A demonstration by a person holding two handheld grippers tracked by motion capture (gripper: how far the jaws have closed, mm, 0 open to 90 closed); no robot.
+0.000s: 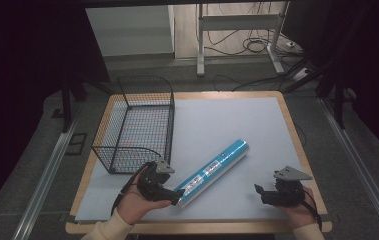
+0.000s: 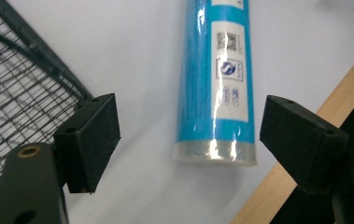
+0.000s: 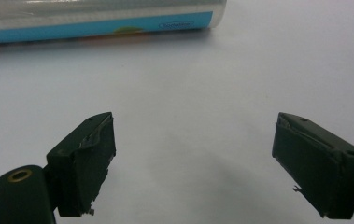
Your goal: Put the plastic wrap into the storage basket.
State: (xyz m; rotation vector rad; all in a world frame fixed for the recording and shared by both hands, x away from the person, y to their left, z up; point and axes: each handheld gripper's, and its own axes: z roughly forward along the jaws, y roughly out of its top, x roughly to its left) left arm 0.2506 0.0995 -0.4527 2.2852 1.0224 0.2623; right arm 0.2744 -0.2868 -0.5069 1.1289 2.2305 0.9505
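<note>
Roll [image 1: 212,172] lies free on the bench [image 1: 237,120]; left hand-held gripper [image 2: 188,140] stands wide at its near end, right hand-held gripper [image 3: 193,154] wide, empty. Centre pads before squeezing.

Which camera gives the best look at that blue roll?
The high view: the blue roll lies whole and slantwise on the table there. The left gripper view catches its near end and label; the right gripper view just a strip of its side.

Blue roll [image 2: 216,79] cropped by top edge
</note>
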